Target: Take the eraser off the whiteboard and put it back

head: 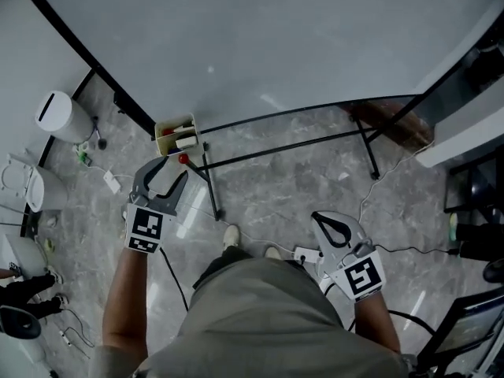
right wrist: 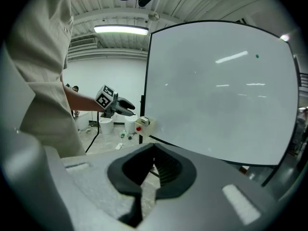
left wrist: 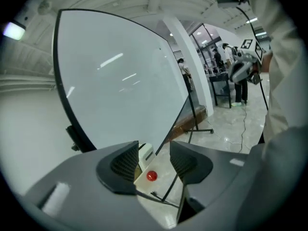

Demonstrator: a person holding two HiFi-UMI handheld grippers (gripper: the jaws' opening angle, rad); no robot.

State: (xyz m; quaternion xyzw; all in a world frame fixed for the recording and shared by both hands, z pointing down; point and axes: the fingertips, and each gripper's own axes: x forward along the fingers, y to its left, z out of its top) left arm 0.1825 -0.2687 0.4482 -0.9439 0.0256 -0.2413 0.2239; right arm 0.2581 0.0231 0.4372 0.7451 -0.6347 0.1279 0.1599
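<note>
Head view: your left gripper stretches forward, jaws apart, tips just short of the tray at the whiteboard's corner, where the eraser lies. Your right gripper hangs by your hip, jaws together. Left gripper view: tray framed between empty jaws. Right gripper view: jaws closed, empty.

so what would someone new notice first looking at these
The big blank whiteboard fills the upper part of the head view. At its lower left corner sits a small cream box with a red knob, and the left gripper hovers just short of it, jaws open and gripping nothing. The right gripper is shut and empty, low at the person's right side.
</note>
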